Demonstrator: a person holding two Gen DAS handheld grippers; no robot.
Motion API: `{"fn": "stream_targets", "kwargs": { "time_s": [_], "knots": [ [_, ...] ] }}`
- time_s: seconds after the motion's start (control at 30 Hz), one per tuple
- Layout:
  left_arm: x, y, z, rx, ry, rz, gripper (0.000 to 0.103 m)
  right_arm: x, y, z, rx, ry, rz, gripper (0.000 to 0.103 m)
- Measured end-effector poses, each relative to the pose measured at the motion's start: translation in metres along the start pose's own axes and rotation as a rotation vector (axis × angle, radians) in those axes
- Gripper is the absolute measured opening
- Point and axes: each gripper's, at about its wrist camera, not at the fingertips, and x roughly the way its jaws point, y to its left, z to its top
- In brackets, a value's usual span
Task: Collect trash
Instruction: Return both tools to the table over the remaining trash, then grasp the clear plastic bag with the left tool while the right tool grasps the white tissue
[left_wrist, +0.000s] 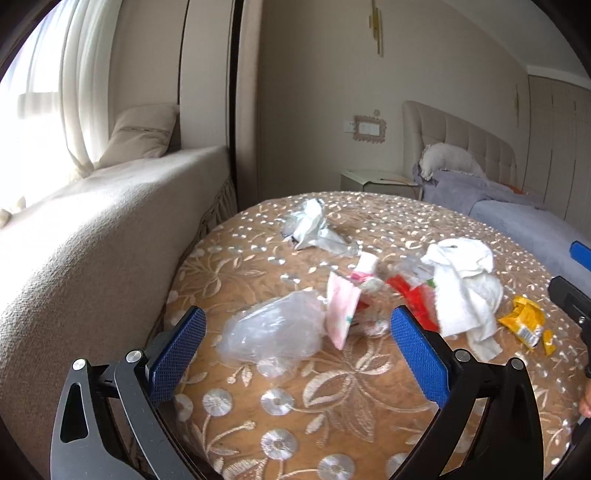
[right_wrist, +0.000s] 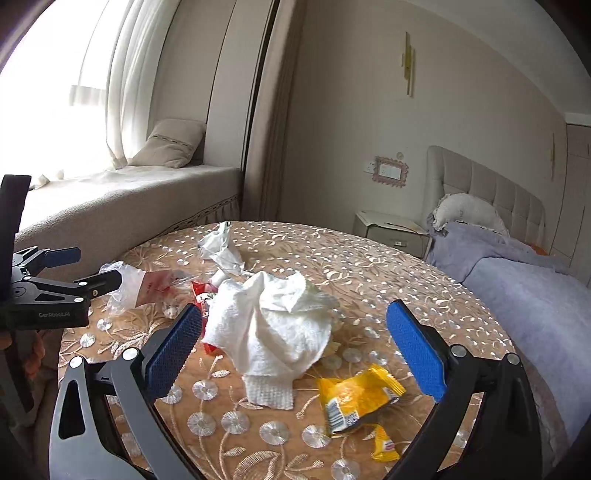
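Trash lies on a round table with an embroidered tan cloth (left_wrist: 288, 406). My left gripper (left_wrist: 295, 328) is open and empty, with a clear plastic bag (left_wrist: 273, 328) and a pink wrapper (left_wrist: 341, 310) between its fingers. A red wrapper (left_wrist: 413, 299), white crumpled tissue (left_wrist: 465, 288), yellow wrapper (left_wrist: 524, 325) and a far white wrapper (left_wrist: 310, 225) lie beyond. My right gripper (right_wrist: 295, 332) is open and empty, its fingers either side of the white tissue (right_wrist: 273, 325). The yellow wrapper (right_wrist: 354, 398) lies just in front of it. The left gripper (right_wrist: 66, 269) shows at the left.
A beige window seat (left_wrist: 92, 229) with a cushion (left_wrist: 144, 133) borders the table's left side. A bed with a purple blanket (right_wrist: 535, 295) stands to the right, a nightstand (right_wrist: 391, 229) behind the table.
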Motion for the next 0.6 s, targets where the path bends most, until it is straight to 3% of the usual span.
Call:
{"fn": "stream_targets", "kwargs": {
  "time_s": [0.07,0.2,0.27,0.3,0.33,0.43,0.6],
  "knots": [
    [0.008,0.009,0.000,-0.003,0.011,0.039,0.098,0.007,0.004,0.002,-0.005,0.011,0.008,0.099],
    [0.029,0.020,0.003,-0.020,0.057,0.034,0.096,0.022,0.010,0.003,-0.003,0.032,0.017,0.099],
    [0.045,0.021,0.003,-0.016,0.115,-0.010,0.075,0.030,0.012,0.004,-0.002,0.040,0.019,0.099],
    [0.052,0.020,0.002,-0.018,0.141,-0.041,0.056,0.032,0.012,0.004,-0.001,0.045,0.022,0.099],
    [0.058,0.019,0.001,-0.014,0.165,-0.055,0.049,0.035,0.012,0.004,0.000,0.053,0.026,0.099],
    [0.065,0.010,-0.002,0.036,0.175,-0.044,0.041,0.045,0.010,0.004,0.004,0.077,0.025,0.099],
    [0.047,0.012,0.007,0.029,0.113,-0.017,0.037,0.063,0.011,0.005,0.002,0.122,0.020,0.099]
  ]
}}
